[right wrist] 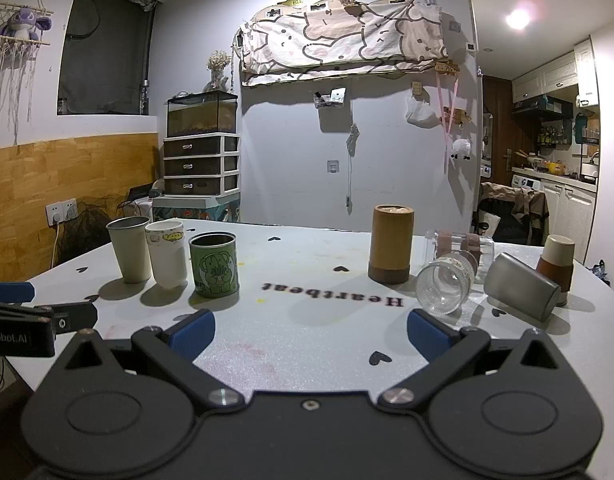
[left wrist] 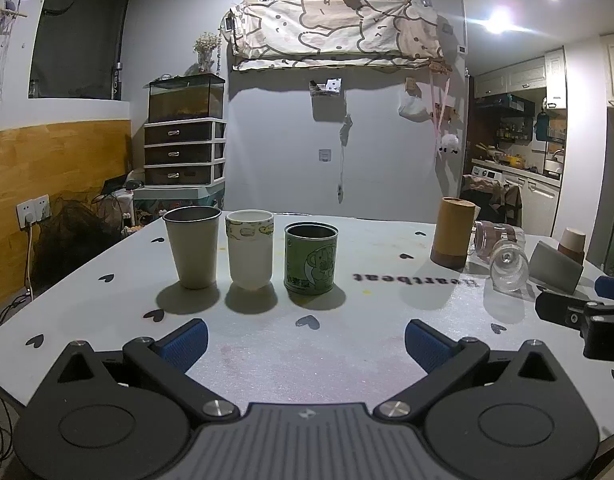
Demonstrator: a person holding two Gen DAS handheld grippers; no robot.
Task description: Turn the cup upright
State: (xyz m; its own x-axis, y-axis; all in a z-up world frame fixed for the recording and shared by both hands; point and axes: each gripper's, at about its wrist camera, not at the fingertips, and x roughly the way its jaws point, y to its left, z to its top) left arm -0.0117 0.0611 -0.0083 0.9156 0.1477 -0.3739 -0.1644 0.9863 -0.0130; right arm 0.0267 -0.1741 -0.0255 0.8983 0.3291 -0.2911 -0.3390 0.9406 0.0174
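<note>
Three cups stand upright in a row at the left: a metal cup, a white paper cup and a green tin cup. At the right a clear glass lies on its side, mouth toward me. A second glass lies behind it. A grey metal cup lies tipped. A brown cylinder cup and a brown-white cup stand upside down. My left gripper and right gripper are open and empty above the near table.
The white table has black heart prints and the word "Heartbeat". The right gripper shows at the right edge of the left wrist view; the left gripper shows at the left edge of the right wrist view. A drawer unit stands beyond the table.
</note>
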